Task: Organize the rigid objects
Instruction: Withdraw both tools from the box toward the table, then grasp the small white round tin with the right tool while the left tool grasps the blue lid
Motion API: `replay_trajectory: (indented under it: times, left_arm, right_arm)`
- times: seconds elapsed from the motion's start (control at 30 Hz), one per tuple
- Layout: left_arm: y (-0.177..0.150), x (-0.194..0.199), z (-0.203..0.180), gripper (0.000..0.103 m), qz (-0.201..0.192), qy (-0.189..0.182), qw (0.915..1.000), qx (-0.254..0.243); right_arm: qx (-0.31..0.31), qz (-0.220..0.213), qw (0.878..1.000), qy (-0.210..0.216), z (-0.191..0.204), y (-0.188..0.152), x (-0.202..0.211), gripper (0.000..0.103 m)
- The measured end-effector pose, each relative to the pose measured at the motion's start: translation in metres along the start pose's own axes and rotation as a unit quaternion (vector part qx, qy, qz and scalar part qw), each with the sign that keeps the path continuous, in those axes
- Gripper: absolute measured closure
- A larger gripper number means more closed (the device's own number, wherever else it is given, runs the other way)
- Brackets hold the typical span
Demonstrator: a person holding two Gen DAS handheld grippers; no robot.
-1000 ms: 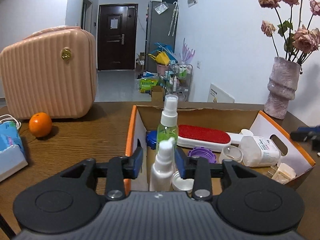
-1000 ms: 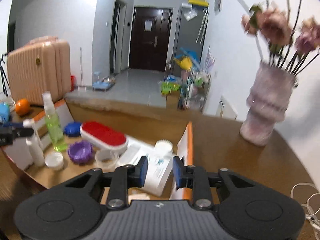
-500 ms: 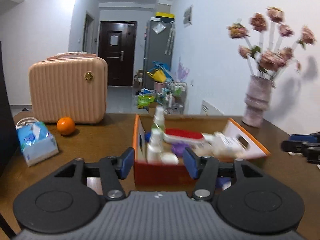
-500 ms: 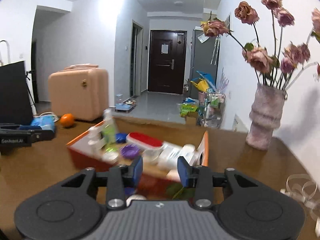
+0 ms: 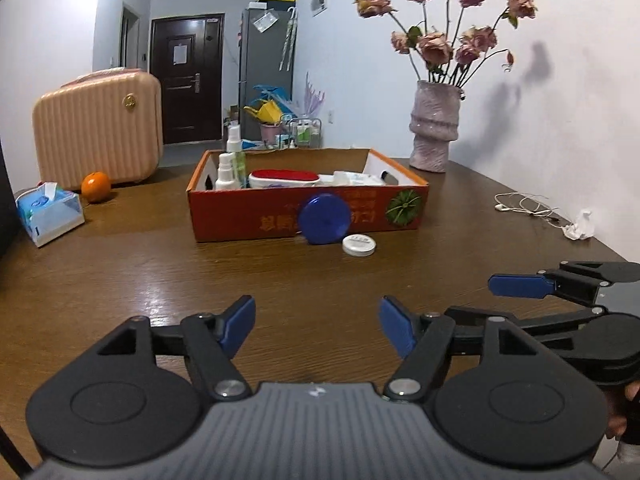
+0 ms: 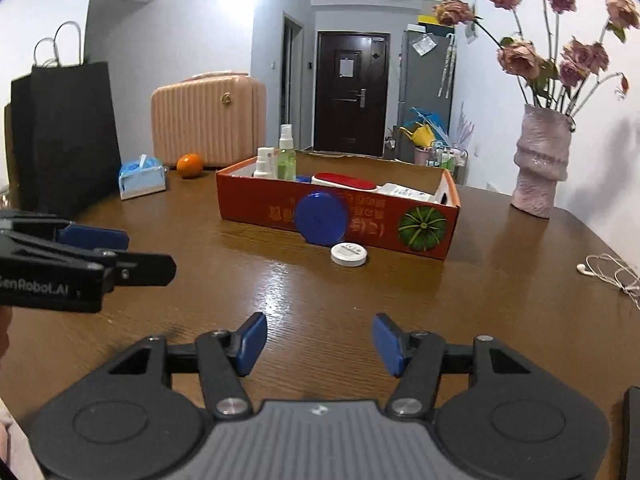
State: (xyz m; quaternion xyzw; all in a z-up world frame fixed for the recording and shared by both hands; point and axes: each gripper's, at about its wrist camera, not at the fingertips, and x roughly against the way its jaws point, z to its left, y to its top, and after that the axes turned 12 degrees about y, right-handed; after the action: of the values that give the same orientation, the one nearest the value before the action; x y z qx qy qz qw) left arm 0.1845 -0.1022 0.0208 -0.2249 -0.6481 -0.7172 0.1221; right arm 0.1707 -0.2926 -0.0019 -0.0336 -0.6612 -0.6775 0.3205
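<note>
Two grippers, left gripper (image 5: 316,328) and right gripper (image 6: 319,344), hover wide open and empty above the wooden table (image 5: 160,272); the orange cardboard box (image 5: 248,216) of toiletries sits ahead, a blue lid (image 5: 325,219) leaning against it.

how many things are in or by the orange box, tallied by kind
spray bottles: 2, a white one and a green one
lint brush: 1
white flat bottle: 1
blue lids: 2, one leaning on the box front, one inside
white jar on the table: 1
total: 7 visible
</note>
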Motion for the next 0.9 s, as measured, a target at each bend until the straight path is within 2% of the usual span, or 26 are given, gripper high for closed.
replay_trajectory:
  times: [0.17,0.3,0.43,0.53,0.63,0.77,0.9]
  left_arm:
    - [-0.001,-0.005,-0.004,0.031,0.007,-0.001,1.0000,0.006]
    - [0.010,-0.030,-0.006,0.031,0.025,-0.002,0.9993,0.028]
    - [0.041,-0.076,-0.011,0.028,0.032,-0.003,0.9974,0.065]
    - [0.065,-0.123,-0.011,0.027,0.059,-0.024,0.9929,0.100]
    - [0.083,-0.168,-0.015,0.027,0.086,-0.022,0.9898,0.111]
    - [0.093,-0.209,-0.019,0.028,0.110,-0.010,0.9873,0.115]
    - [0.090,-0.231,-0.017,0.030,0.133,-0.019,0.9811,0.139]
  right_arm:
    - [-0.021,-0.006,1.000,0.001,-0.009,-0.001,0.004,0.045]
    - [-0.019,0.003,1.000,0.008,-0.015,0.003,-0.012,0.045]
    - [-0.022,0.005,1.000,0.008,-0.029,0.014,-0.031,0.046]
    - [-0.026,0.017,1.000,0.004,-0.045,0.025,-0.051,0.046]
    - [-0.020,0.026,0.999,0.001,-0.058,0.034,-0.072,0.046]
    - [-0.017,0.039,0.999,0.014,-0.071,0.044,-0.099,0.046]
    - [-0.010,0.051,0.998,0.027,-0.077,0.056,-0.127,0.046]
